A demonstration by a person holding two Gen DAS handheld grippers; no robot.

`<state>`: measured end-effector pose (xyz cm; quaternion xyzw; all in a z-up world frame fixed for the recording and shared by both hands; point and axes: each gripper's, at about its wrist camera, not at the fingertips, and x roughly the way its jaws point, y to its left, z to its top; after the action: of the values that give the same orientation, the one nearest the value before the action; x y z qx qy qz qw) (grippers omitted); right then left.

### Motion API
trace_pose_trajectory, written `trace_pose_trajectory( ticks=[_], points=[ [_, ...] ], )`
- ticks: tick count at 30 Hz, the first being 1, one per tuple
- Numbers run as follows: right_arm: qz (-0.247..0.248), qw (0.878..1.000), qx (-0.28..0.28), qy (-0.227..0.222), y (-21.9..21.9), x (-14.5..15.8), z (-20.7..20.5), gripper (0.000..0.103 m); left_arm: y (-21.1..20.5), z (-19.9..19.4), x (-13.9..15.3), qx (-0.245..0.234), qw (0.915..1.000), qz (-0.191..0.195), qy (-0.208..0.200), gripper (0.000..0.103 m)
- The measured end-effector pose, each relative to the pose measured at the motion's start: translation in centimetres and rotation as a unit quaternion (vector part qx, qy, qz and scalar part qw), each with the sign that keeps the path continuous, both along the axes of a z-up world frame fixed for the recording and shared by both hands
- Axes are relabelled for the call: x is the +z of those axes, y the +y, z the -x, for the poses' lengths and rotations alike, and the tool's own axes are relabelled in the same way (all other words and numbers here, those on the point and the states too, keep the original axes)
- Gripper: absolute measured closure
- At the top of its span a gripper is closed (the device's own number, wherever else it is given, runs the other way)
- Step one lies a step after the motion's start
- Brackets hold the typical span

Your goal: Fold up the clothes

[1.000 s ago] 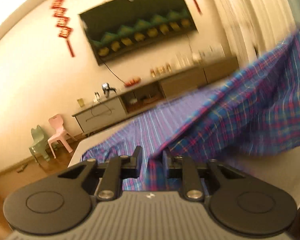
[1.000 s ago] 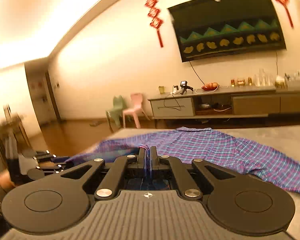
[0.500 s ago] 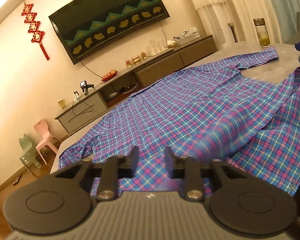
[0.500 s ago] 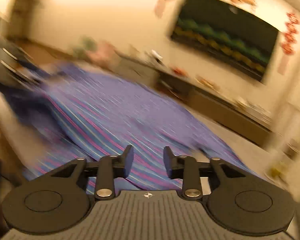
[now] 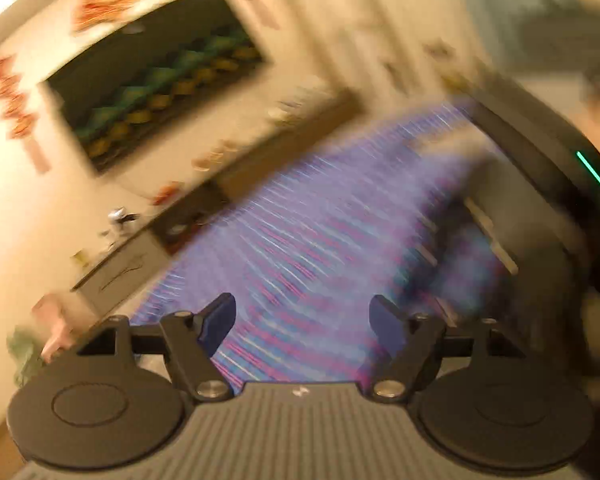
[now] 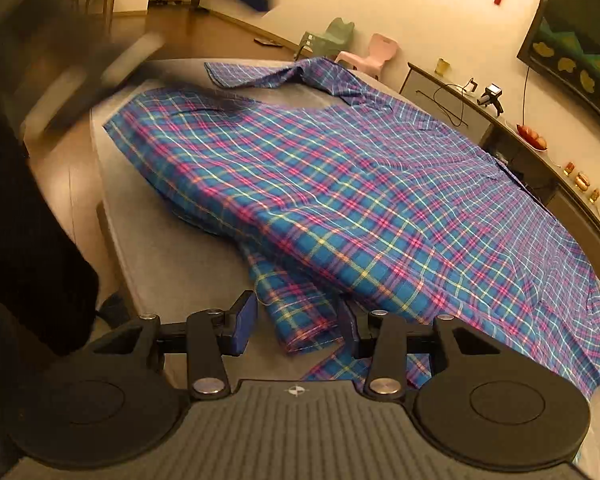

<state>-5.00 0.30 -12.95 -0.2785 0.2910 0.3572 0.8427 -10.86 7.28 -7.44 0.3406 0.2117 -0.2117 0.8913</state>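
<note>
— Where is the shirt lying?

— The plaid shirt [image 6: 352,184] is spread flat on the grey table [image 6: 156,248], filling the middle and right of my right wrist view. Its long axis runs from the lower right of the frame up toward the upper left, where one sleeve [image 6: 268,74] stretches along the far edge. The edge nearest me is doubled over, and a folded strip pokes out from under it toward the bottom centre.

— What are your fingers doing?

— My right gripper [image 6: 296,322] hangs just over that folded strip with its jaws opening. Cloth lies between the fingers, but the pads do not press on it, so it is released. My left gripper [image 5: 302,318] is opening wide too; through its own camera I see only blurred plaid beyond the fingertips and nothing clamped.

— Which way does the shirt run in the left view?

— There the shirt [image 5: 320,232] is a smear going from the lower centre up to the upper right, toward the long cabinet [image 5: 260,152] under the dark wall screen [image 5: 160,76]. My other gripper's body [image 5: 548,184] fills the right side.
</note>
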Motion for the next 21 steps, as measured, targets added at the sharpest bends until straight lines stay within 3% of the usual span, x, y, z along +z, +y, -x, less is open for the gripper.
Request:
trace_pose_trajectory(
  ticks=[3, 5, 6, 8, 12, 14, 16, 19, 21],
  points=[
    [-0.018, 1.0, -0.001, 0.014, -0.3, 0.0, -1.1, 0.098, 0.1, 0.3, -3.1, -0.003, 0.9973, -0.07, 0.023, 0.031],
    [-0.054, 0.998, -0.01, 0.028, -1.7, 1.1, -1.6, 0.101, 0.5, -0.7, -3.9, 0.021, 0.9944, -0.102, 0.018, 0.066],
    [-0.075, 0.996, -0.017, 0.038, -2.3, 1.8, -2.1, 0.101, 0.9, -1.7, -3.7, 0.041, 0.9935, -0.105, 0.014, 0.1],
    [-0.123, 0.99, -0.031, 0.064, -3.9, 3.3, -3.2, 0.102, 1.6, -3.4, -2.8, 0.077, 0.992, -0.1, 0.0, 0.103],
    [-0.232, 0.962, -0.055, 0.135, -8.1, 6.0, -4.9, 0.102, 3.5, -4.8, 4.5, 0.102, 0.9924, 0.036, -0.057, 0.103],
    [-0.299, 0.933, -0.058, 0.189, -10.4, 6.8, -5.6, 0.102, 4.7, -5.2, 8.2, 0.103, 0.9856, 0.109, -0.078, 0.103],
    [-0.348, 0.906, -0.066, 0.231, -12.1, 6.5, -6.4, 0.102, 5.5, -6.4, 10.5, 0.111, 0.9782, 0.157, -0.079, 0.103],
    [-0.241, 0.956, -0.119, 0.117, -10.3, 5.1, -5.4, 0.095, 5.4, -9.8, 9.8, 0.133, 0.9774, 0.159, -0.043, 0.102],
    [-0.164, 0.974, -0.152, 0.038, -9.1, 4.1, -4.8, 0.088, 5.5, -11.1, 8.5, 0.154, 0.9758, 0.154, -0.021, 0.103]
  ],
)
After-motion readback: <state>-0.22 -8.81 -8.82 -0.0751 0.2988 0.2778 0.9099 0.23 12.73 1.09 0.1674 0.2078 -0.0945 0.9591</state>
